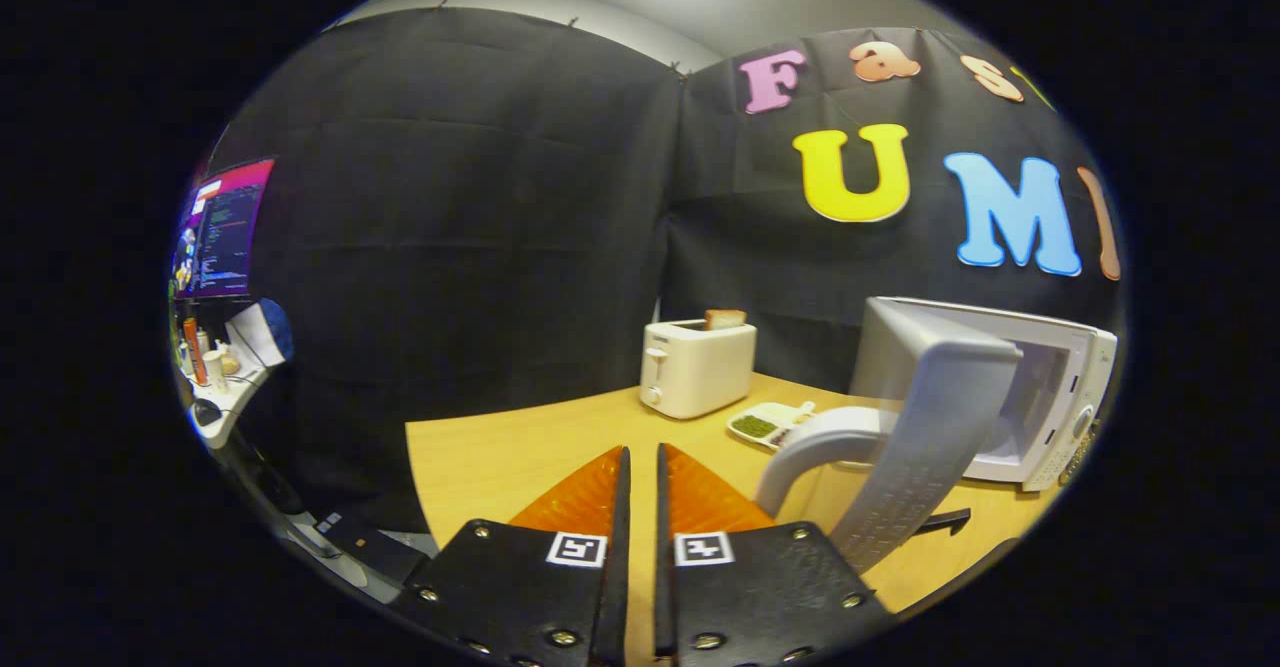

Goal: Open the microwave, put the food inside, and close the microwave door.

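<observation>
The hand-held gripper (640,462) hovers over the wooden surface (500,457) with its two fingers drawn nearly together, only a thin slit between them and nothing held. Just to the right of the fingers the microwave (1050,387) stands with its door (925,427) swung wide open, the curved handle (810,447) facing the fingers. The food plate (770,422) rests on the surface between the microwave and a white toaster (695,367), which has a slice of bread (724,319) sticking up.

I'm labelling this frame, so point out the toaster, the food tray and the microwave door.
toaster (697,367): gripper view, front face.
food tray (766,421): gripper view, green compartment.
microwave door (925,417): gripper view, open door's edge.
</observation>
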`<control>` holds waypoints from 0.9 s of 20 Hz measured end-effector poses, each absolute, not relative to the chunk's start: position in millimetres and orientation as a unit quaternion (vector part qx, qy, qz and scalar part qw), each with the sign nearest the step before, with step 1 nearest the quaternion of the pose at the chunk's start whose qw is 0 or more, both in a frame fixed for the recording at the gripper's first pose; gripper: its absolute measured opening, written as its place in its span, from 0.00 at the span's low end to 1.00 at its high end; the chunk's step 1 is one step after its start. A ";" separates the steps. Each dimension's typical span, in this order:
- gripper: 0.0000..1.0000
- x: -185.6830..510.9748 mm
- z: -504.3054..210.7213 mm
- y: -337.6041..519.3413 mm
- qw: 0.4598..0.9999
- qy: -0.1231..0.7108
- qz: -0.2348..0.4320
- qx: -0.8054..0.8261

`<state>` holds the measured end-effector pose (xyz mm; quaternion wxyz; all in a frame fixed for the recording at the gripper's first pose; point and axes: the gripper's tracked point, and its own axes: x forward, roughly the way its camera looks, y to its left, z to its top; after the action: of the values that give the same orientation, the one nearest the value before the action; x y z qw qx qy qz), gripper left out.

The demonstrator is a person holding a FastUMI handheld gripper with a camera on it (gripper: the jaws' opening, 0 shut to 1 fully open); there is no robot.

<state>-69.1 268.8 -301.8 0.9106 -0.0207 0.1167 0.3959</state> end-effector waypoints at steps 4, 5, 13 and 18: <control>0.01 -51.8 -319.0 244.2 0.927 0.121 0.352 -0.035; 0.01 -46.9 -318.2 231.2 0.935 0.113 0.333 -0.041; 0.01 3.7 -333.2 136.3 0.961 0.141 0.235 -0.035; 0.01 48.9 -342.8 76.3 0.974 0.159 0.161 -0.029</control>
<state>48.9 76.3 -342.8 0.9736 -0.0289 0.1594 0.1607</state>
